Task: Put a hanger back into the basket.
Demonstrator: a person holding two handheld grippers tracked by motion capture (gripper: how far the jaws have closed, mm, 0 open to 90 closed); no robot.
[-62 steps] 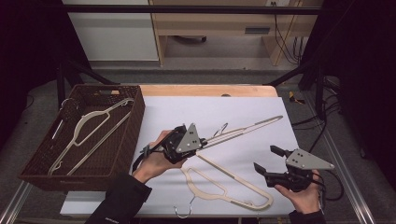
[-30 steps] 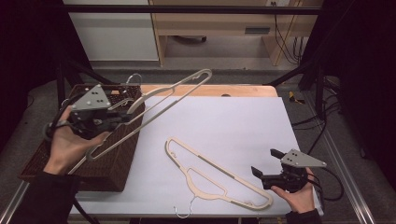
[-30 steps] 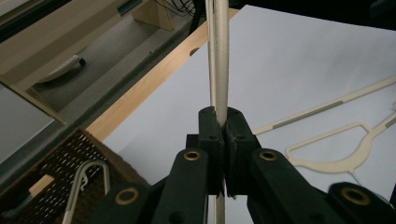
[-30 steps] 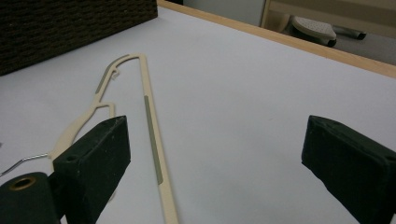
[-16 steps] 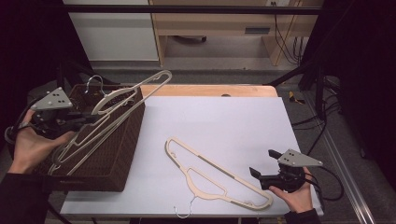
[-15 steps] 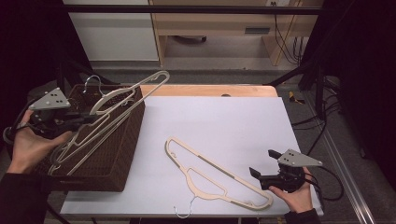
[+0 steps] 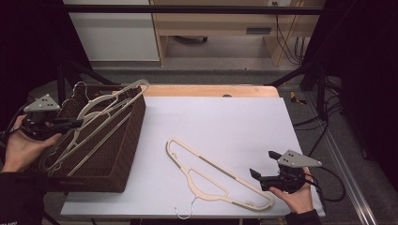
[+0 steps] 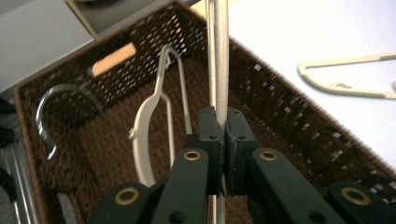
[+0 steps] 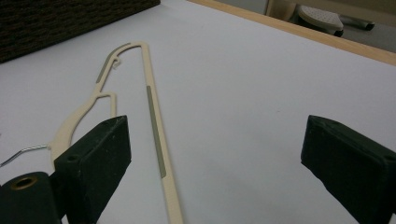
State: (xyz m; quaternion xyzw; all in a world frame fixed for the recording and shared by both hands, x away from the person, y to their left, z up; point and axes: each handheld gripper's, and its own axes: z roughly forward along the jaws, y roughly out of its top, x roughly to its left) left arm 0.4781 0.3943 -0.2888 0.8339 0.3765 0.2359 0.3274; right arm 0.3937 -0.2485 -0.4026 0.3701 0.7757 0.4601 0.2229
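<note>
Over basket (image 7: 119, 164), left gripper (image 8: 219, 140) clamps cream hanger (image 8: 217, 56); right gripper (image 9: 215, 163) wide beside table hanger (image 9: 154, 135).

In your left gripper view, the held hanger (image 8: 218, 56) runs out past the top edge beyond the claw, and its lower part hides behind the jaws. In your right gripper view, the table hanger (image 9: 154, 121) is cut off at the bottom edge, between the claw's jaws.
</note>
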